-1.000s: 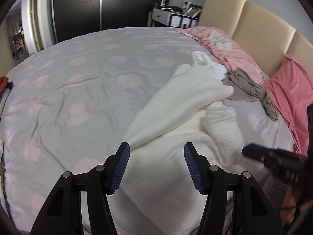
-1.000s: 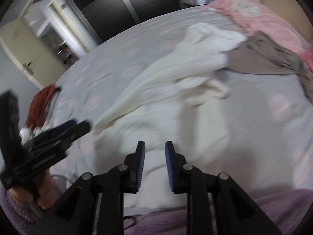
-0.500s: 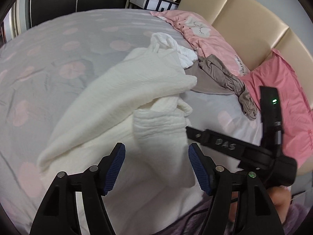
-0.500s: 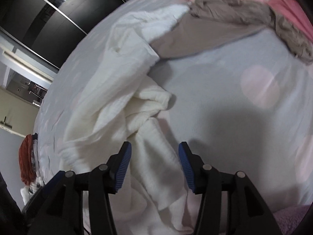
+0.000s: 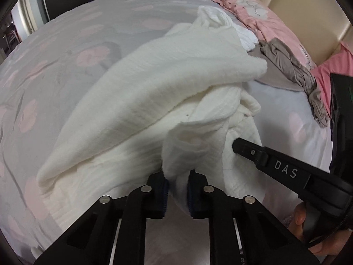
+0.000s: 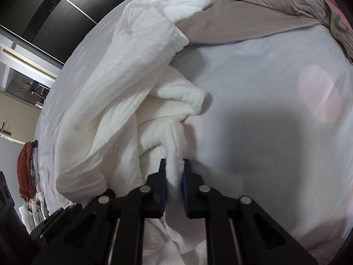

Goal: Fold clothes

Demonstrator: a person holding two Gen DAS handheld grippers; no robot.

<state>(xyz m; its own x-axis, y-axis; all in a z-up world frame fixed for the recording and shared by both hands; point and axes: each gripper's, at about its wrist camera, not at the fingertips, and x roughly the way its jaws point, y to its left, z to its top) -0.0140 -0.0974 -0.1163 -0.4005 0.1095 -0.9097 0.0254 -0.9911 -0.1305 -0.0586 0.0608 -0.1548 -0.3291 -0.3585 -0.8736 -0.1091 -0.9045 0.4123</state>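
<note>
Left gripper [image 5: 177,184] and right gripper [image 6: 174,176] closing on bunched folds of the cream garment [image 5: 154,88]; thin pinches could slip when lifted.

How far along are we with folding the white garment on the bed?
Done: nothing looks folded; the white garment lies crumpled on the bed. In hand: both tools are closing, the left tool and right tool each with a bunch of its fabric between the pads. Left: spreading it flat, every fold, then the brown garment beyond it.
</note>
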